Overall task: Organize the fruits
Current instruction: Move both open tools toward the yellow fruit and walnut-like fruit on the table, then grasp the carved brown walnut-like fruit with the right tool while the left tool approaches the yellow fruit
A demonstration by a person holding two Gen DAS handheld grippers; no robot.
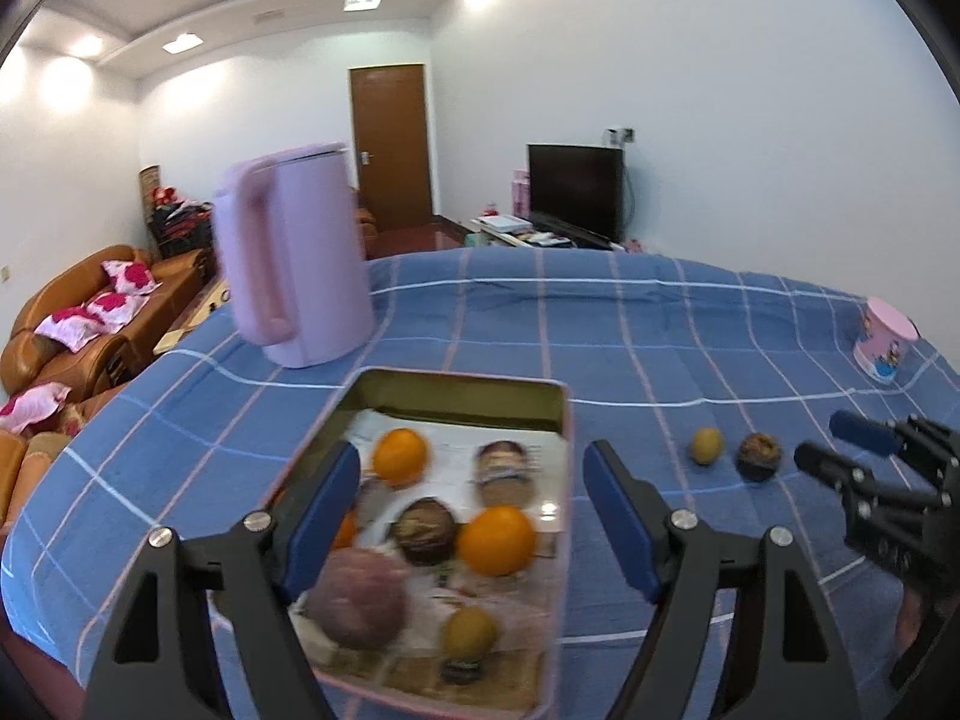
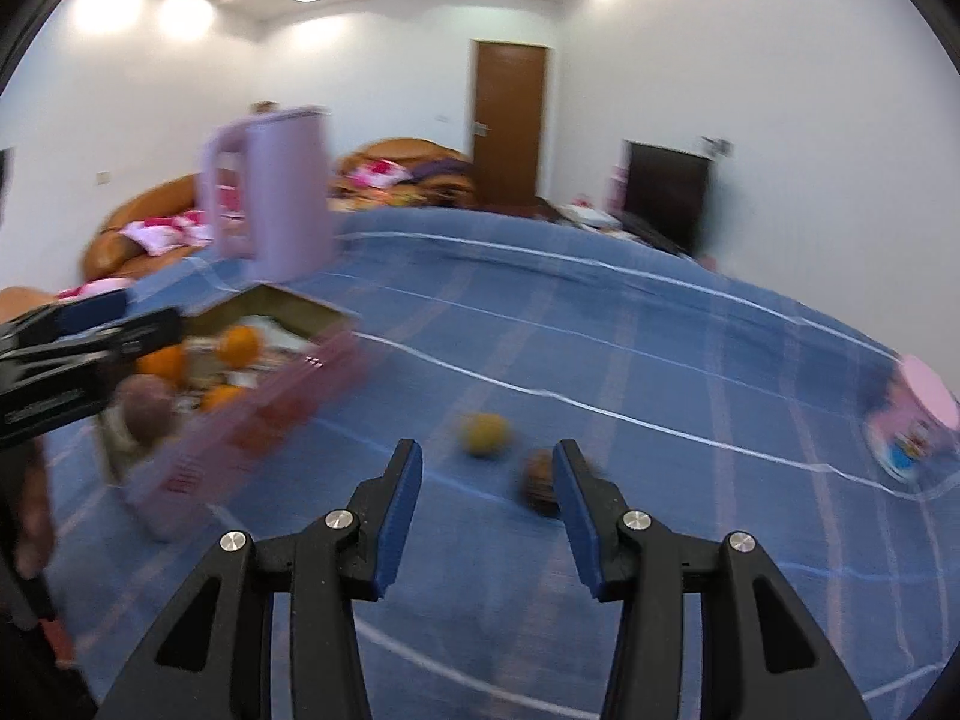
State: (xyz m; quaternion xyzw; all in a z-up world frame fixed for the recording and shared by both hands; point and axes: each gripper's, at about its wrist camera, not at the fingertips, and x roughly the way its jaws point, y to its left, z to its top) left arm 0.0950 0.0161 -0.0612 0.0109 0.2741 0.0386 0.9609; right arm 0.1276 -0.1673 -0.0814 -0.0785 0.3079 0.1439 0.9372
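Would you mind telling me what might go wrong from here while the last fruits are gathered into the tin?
1. The yellow fruit and dark fruit lie close together on the cloth; the open right gripper could knock one rolling while reaching for the other.
2. The tin is already crowded with oranges and other fruit, so another piece might bounce out.
3. The kettle stands just behind the tin and could be bumped.

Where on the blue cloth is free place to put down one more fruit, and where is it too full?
Free: the wide stretch of blue cloth between the pink kettle and the pink cup, behind the two loose fruits. Crowded: the tin tray, already full of oranges and dark fruits.
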